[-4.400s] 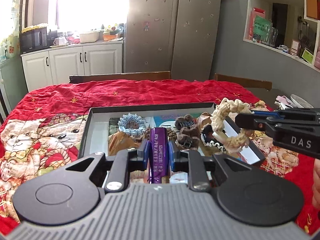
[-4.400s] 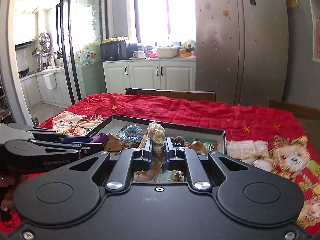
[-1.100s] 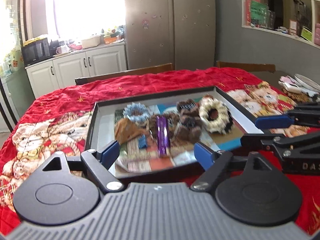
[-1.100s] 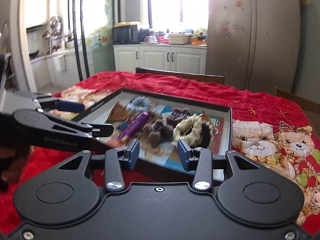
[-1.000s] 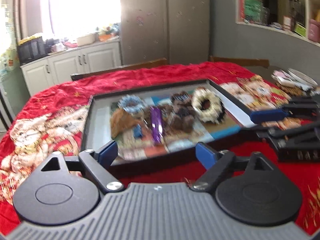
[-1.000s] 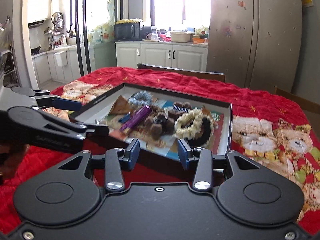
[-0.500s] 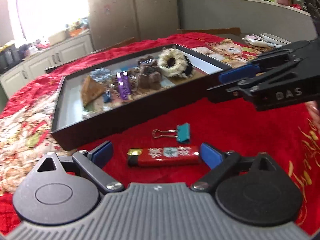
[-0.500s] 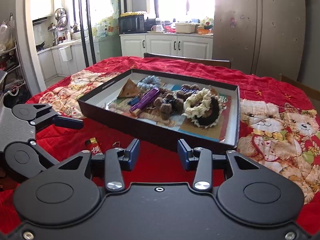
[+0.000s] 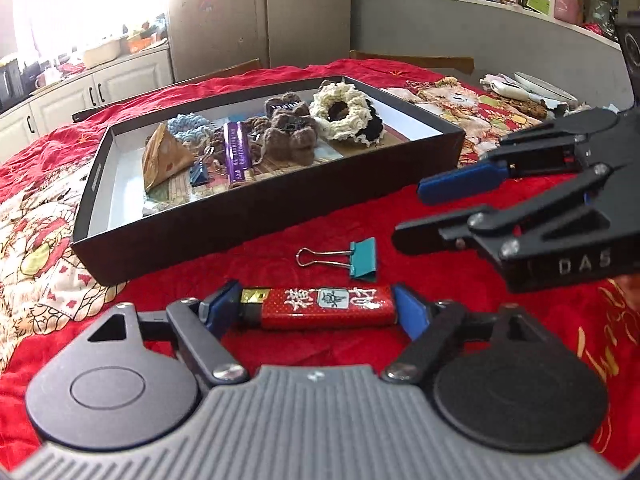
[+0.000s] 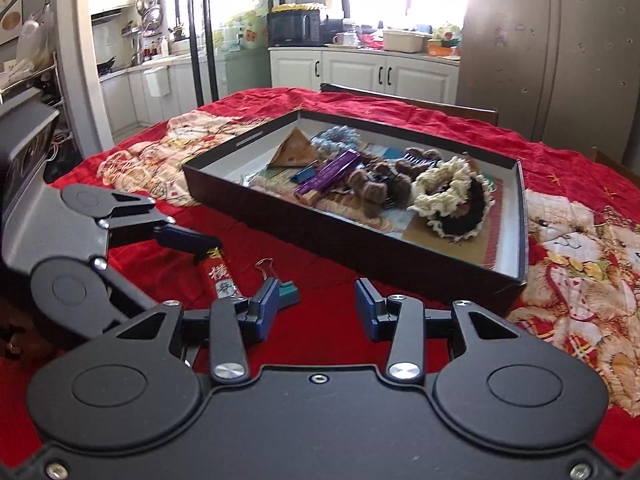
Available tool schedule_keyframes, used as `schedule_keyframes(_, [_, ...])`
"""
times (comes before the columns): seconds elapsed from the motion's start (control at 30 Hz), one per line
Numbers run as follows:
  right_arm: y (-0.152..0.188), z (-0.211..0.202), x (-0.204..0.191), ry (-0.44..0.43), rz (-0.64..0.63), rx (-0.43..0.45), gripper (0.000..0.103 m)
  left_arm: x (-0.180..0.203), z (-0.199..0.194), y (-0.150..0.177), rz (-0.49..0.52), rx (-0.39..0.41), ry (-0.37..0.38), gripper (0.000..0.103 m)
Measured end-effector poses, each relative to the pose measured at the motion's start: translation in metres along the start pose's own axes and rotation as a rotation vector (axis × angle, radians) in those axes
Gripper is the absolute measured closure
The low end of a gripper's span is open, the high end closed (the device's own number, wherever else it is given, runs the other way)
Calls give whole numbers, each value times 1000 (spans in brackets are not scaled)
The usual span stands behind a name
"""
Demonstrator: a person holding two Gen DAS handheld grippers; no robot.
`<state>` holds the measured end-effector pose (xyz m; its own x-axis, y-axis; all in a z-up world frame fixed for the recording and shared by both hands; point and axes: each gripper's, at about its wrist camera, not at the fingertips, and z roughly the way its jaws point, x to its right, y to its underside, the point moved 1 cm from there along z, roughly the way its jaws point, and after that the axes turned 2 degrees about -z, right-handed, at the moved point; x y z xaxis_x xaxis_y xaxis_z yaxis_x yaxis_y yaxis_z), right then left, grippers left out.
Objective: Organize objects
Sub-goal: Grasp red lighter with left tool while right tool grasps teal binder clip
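A red lighter (image 9: 320, 307) lies crosswise on the red cloth, between the open fingers of my left gripper (image 9: 316, 306); the pads sit at its two ends. A teal binder clip (image 9: 352, 258) lies just beyond it. My right gripper (image 10: 318, 308) is open and empty, its left pad beside the binder clip (image 10: 286, 290). The lighter (image 10: 222, 280) shows partly under the left gripper's finger. The black box (image 9: 256, 224) holds a purple bar (image 9: 237, 152), a cream scrunchie (image 9: 340, 110), brown knitted clips (image 9: 288, 132), a blue scrunchie and a brown pouch.
The red bear-print cloth (image 10: 580, 248) covers the table. Wooden chair backs stand at the far edge (image 10: 408, 100). Plates and clutter lie at the far right in the left wrist view (image 9: 520, 88). The box (image 10: 360, 248) lies just beyond both grippers.
Both grippers let go of the purple bar and the cream scrunchie in the box and drew back. The left gripper then dropped low, open fingers now bracketing the lighter.
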<state>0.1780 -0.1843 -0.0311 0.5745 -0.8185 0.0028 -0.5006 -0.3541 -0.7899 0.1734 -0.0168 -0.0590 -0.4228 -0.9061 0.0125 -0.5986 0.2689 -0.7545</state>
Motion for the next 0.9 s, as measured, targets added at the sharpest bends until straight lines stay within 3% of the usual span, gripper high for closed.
schedule_keyframes(0.63, [2, 35, -15, -31, -88, -58, 64, -30, -24, 14, -38, -14, -80, 22])
schedule_keyframes(0.9, [1, 36, -25, -23, -145, -51, 70, -29, -24, 14, -46, -18, -87, 22])
